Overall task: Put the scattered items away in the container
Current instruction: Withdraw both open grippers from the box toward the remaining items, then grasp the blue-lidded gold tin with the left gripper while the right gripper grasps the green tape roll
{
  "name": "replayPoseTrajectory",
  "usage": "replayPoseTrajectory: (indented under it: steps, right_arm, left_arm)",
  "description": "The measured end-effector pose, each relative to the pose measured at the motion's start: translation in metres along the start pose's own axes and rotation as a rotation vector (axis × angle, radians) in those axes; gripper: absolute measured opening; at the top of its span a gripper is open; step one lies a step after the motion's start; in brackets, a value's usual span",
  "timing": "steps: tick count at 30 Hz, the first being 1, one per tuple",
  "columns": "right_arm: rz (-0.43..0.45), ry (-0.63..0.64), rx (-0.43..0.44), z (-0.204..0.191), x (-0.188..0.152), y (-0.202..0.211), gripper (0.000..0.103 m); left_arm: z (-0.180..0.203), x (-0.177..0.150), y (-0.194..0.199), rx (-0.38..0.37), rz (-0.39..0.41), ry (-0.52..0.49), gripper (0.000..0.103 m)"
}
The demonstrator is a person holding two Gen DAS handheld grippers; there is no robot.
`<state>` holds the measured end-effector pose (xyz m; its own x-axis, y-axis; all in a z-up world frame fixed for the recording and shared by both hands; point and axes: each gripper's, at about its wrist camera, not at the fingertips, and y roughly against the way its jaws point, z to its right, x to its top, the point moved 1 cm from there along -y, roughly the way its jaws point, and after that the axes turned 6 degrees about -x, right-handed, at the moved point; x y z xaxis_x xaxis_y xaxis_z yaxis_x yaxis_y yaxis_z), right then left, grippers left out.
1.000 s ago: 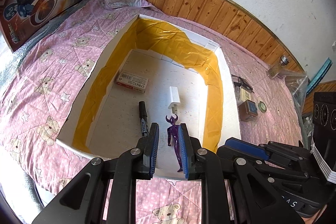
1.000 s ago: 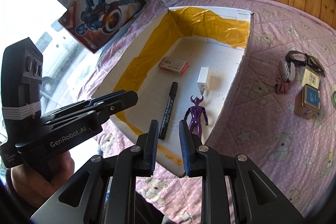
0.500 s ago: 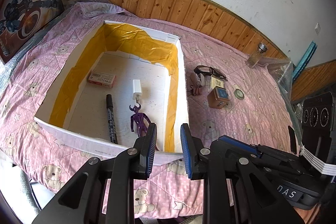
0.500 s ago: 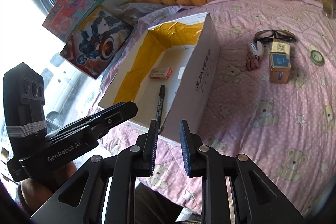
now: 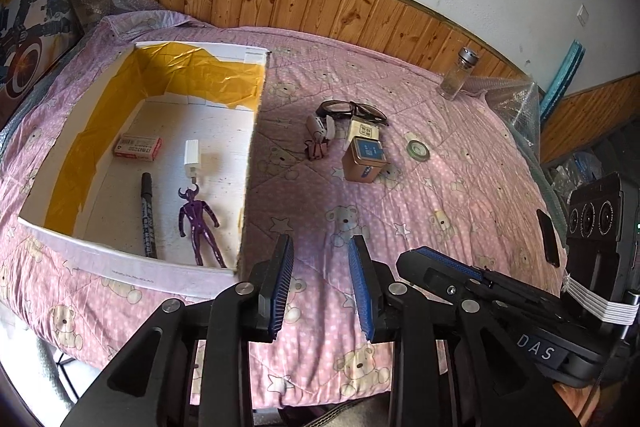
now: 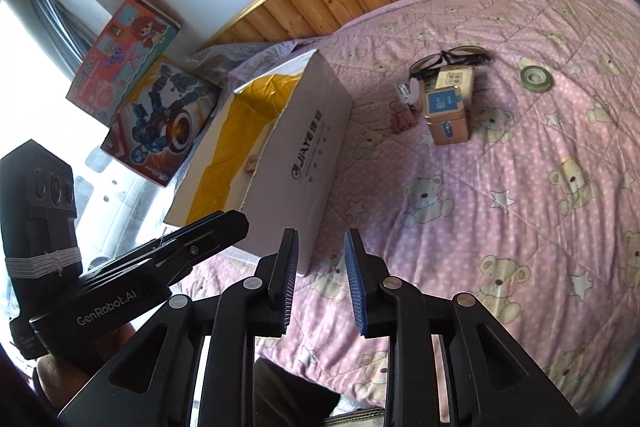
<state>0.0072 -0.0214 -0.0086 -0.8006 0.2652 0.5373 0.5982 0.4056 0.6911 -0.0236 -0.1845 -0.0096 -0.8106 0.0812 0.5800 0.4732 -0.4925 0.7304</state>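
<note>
The white box (image 5: 248, 163) lies on the pink bear-print quilt (image 5: 440, 195), with its long side running away from the cameras toward the wooden wall panel (image 5: 320, 7), and its inner walls are lined with yellow tape. Inside it, the purple figure (image 5: 198, 223) lies flat on its back with the horned head toward the far wall and the legs toward the near edge. Just to its left the black marker (image 5: 147, 215) lies almost parallel to it, cap end to the far side. The white plug (image 5: 191, 157) sits just beyond the figure's head, also along the box length, and the small red and white carton (image 5: 137, 148) lies across, near the left wall. Outside the box, on the quilt to its right, a cluster is not yet tidied: the glasses (image 5: 352, 109), a brown tin (image 5: 365, 161) with a blue label, a clip (image 5: 316, 147) and a small tape roll (image 5: 418, 149); a glass jar (image 5: 456, 75) stands upright far back. The left gripper (image 5: 320, 259) hovers over the quilt beside the box's near right corner, fingers apart and holding nothing. The right gripper (image 6: 320, 259) is level beside it, pointing forward over the quilt, also parted and empty. A hand (image 6: 80, 359) holds the left tool from below.
</note>
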Motion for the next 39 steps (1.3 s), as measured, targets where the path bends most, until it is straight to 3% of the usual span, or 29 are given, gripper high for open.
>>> replayPoseTrajectory:
  steps: [5,9,14,24,27,39]
  right_arm:
    - [0.023,-0.071,-0.035,0.043,0.009,0.009,0.028]
    - [0.037,-0.117,-0.062,0.074,0.023,0.012,0.028]
    - [0.040,-0.150,-0.089,0.104,0.046,0.007,0.028]
    - [0.018,-0.154,-0.181,0.160,0.106,-0.024,0.028]
    - [0.004,-0.148,-0.226,0.180,0.122,-0.037,0.028]
    - [-0.053,-0.081,-0.397,0.230,0.173,-0.101,0.028]
  left_arm:
    - [0.029,0.008,-0.027,-0.021,-0.036,-0.041,0.031]
    - [0.047,0.019,-0.050,-0.025,-0.054,-0.072,0.044]
    - [0.059,0.035,-0.084,-0.030,-0.088,-0.081,0.045]
    - [0.055,0.067,-0.158,-0.026,-0.143,-0.033,0.050]
    - [0.052,0.074,-0.178,-0.021,-0.150,-0.022,0.057]
    - [0.031,0.085,-0.241,-0.026,-0.202,0.029,0.057]
